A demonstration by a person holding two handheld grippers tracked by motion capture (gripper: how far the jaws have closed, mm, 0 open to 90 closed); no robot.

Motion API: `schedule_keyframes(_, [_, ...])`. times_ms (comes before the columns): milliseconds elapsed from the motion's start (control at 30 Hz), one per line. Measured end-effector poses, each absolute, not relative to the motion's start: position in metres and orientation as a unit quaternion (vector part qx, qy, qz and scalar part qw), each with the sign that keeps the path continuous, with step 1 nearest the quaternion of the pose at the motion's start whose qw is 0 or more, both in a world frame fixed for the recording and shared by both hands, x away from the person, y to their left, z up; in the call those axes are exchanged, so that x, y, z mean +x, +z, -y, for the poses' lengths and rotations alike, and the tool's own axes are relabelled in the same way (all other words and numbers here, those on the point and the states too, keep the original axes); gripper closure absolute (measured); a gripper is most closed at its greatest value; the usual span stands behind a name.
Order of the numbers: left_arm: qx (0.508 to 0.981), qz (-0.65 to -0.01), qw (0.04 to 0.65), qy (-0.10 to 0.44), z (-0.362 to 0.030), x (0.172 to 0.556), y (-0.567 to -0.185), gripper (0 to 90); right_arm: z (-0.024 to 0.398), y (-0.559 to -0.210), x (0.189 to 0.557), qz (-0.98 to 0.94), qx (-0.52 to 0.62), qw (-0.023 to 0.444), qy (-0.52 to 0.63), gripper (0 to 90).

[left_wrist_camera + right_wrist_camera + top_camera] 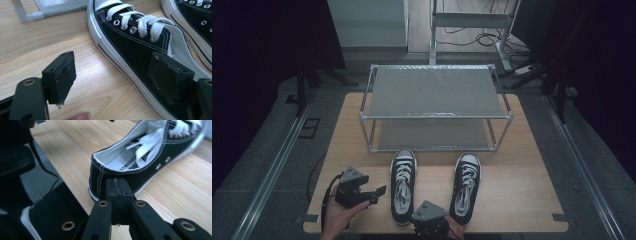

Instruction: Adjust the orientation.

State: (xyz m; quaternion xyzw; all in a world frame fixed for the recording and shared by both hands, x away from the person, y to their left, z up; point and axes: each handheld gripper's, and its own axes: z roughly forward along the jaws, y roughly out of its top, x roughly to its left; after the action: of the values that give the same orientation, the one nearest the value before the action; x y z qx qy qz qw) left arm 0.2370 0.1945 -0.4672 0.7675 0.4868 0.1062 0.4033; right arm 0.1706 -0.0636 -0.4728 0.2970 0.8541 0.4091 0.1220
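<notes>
Sitting untouched on the bench (522,200): left shoe (402,184) at 6 o'clock from the rack (435,118), right shoe (465,187) just beside at 3 o'clock of it. Left tool (373,194) spread wide, one pad (61,76) over wood, the other over the left shoe's side, no grip. Right tool (117,188) pinched tight on nothing, nosing at a shoe's heel (98,180). Probably just starting; both shoes yet to go on the rack.

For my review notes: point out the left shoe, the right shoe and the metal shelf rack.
left shoe (402,186): high view, on its white laces.
right shoe (466,184): high view, on its laces, mid-shoe.
metal shelf rack (434,116): high view, on the front rail of its top shelf.
</notes>
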Motion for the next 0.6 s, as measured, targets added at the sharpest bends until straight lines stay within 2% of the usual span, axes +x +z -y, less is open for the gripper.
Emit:
schedule_keyframes(133, [0.766, -0.489, 0.404, 0.106, -0.195, 0.236, -0.466, 21.8, 0.054, -0.478, 0.169, -0.847, 0.289, 0.115, 0.43, 88.5])
schedule_keyframes(400, [0.763, -0.491, 0.406, 0.108, -0.198, 0.236, -0.464, 21.7, 0.034, -0.487, 0.18, -0.834, 0.279, 0.055, 0.473, 87.3])
schedule_keyframes(600, [0.76, -0.495, 0.406, 0.109, -0.202, 0.236, -0.464, 21.8, 0.02, -0.49, 0.188, -0.834, 0.268, 0.038, 0.48, 89.1])
